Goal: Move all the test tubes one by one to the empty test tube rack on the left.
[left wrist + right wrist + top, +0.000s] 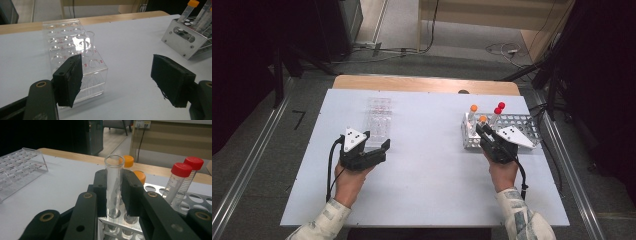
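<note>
Glass tube (113, 187) | gripped in right gripper (114, 195) fingers above metal rack (197, 202) (uncapped) | may slip, snag holes | left gripper (117, 80) fingers open beside clear rack (75, 55)

Two tubes with red caps (186, 176) and two with orange caps (128, 161) stand in the metal rack. The white worktop (427, 170) lies over a wooden table edge (422, 83). Cables (504, 49) lie on the floor behind.

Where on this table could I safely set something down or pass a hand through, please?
The widest bare patch of the table lies between the clear plastic rack and the metal rack, running to the near edge. It is crowded at the metal rack's left end, where the right gripper clamps an uncapped glass tube beside the capped tubes.
</note>
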Motion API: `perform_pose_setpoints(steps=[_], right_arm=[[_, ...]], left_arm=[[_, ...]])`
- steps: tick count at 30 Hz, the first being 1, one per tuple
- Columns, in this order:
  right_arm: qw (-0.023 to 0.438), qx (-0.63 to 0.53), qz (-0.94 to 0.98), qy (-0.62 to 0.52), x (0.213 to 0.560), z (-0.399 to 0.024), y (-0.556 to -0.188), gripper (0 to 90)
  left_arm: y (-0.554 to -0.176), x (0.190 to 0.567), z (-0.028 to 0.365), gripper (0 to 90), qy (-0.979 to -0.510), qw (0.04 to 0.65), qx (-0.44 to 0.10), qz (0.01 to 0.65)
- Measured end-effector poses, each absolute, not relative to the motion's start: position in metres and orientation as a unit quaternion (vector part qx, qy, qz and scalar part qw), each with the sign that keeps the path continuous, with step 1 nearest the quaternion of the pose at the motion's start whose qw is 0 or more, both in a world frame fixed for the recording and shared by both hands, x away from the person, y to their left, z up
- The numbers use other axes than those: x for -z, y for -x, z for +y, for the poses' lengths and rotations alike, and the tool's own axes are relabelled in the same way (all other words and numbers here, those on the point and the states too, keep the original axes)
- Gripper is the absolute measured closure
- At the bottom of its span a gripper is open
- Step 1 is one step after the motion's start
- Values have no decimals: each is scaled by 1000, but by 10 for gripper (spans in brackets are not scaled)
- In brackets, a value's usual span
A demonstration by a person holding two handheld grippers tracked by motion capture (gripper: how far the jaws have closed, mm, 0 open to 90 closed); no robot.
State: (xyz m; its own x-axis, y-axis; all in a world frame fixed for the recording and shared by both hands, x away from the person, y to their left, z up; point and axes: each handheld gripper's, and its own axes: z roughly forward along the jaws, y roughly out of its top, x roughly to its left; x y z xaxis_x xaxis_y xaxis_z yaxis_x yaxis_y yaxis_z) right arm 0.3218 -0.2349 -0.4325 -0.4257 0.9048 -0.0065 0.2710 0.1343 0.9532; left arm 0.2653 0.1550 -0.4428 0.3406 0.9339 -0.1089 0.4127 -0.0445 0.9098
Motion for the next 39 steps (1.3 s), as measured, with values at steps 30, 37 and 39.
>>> perform_pose_setpoints(steps=[30, 37, 39], right_arm=[[264, -521, 717, -379, 434, -201, -300, 728], [248, -519, 731, -368, 440, -189, -297, 728], [241, -521, 734, -362, 441, -184, -295, 728]], left_arm=[[-264, 441, 150, 237, -672, 476, -273, 498], [-262, 440, 147, 237, -674, 479, -272, 492], [-262, 439, 145, 238, -674, 482, -270, 490]])
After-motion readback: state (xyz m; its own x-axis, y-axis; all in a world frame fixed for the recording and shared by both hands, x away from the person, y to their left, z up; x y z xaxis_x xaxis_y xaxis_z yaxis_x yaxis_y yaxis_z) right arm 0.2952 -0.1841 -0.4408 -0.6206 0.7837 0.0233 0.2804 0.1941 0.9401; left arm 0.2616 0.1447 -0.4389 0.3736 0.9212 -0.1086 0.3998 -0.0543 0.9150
